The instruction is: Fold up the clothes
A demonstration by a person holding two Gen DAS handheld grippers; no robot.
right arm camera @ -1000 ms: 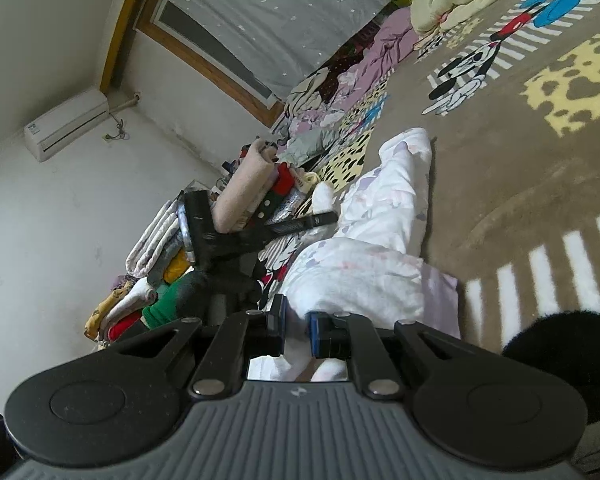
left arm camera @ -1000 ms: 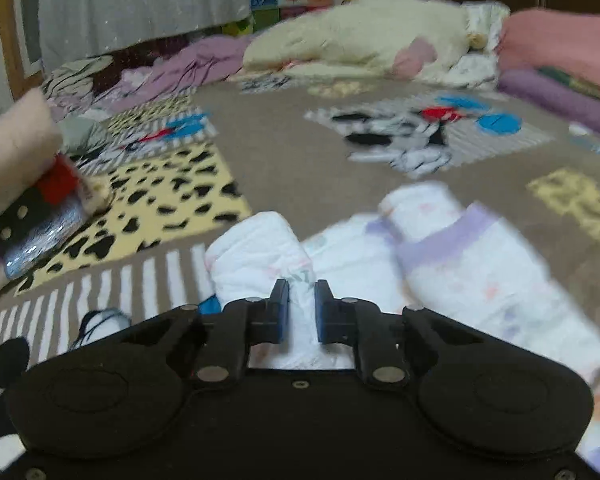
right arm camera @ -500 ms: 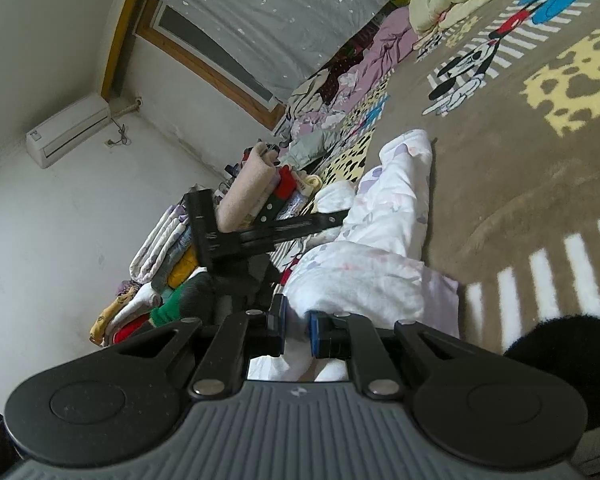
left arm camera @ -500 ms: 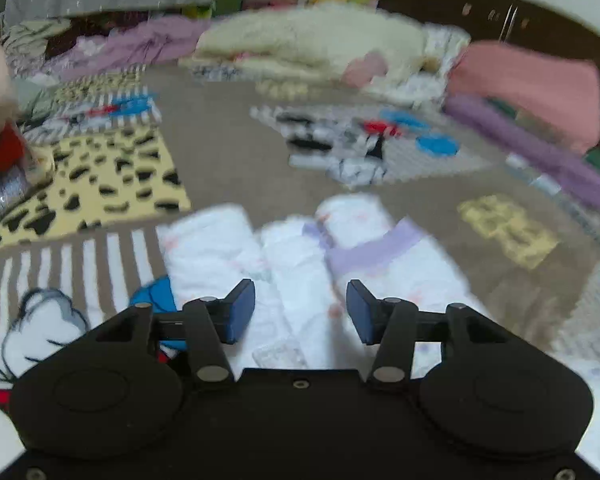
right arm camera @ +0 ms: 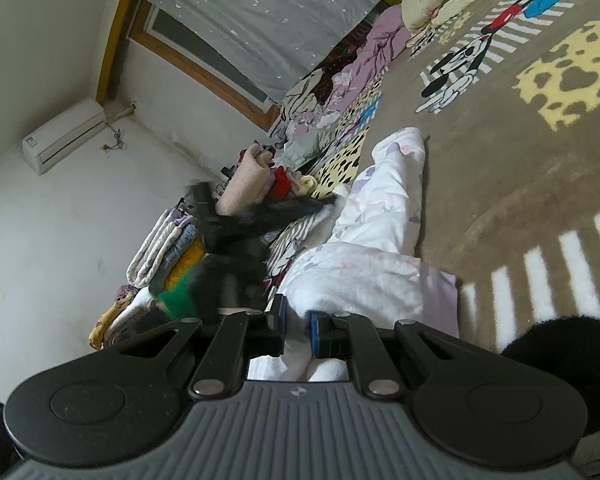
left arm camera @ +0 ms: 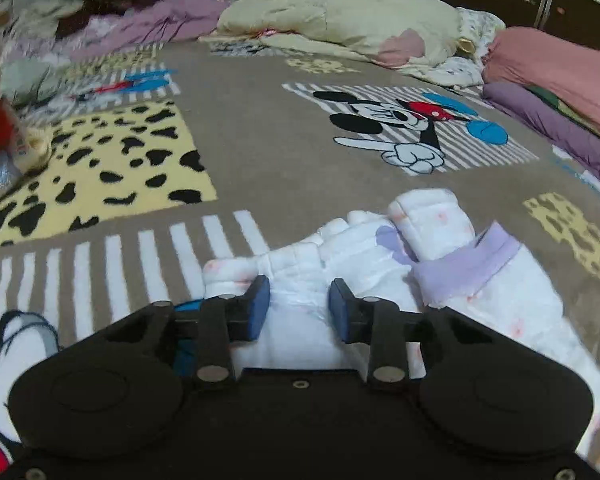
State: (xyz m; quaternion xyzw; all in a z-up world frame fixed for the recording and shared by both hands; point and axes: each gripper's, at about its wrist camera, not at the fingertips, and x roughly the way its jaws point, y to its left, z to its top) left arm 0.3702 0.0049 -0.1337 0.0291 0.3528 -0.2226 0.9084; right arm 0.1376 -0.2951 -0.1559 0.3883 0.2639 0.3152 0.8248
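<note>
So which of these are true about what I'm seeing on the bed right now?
1. The right hand-held gripper is clamped on the white garment. True.
2. The garment has purple trim. True.
3. The garment lies on a bare wooden floor. False: it lies on a brown cartoon-print blanket.
4. The left hand-held gripper is clamped tight on a red sock. False: its jaws are closing, with white fabric between them, not yet pressed.
5. A cream quilt lies bunched at the blanket's far end. True.

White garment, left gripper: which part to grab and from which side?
Take the bunched ridge of the white garment lying between the left gripper pads, from above and the near side. Its jaws are closing with that fold between them; the raised fold suits a pinch. The right gripper already clamps the other end.
</note>
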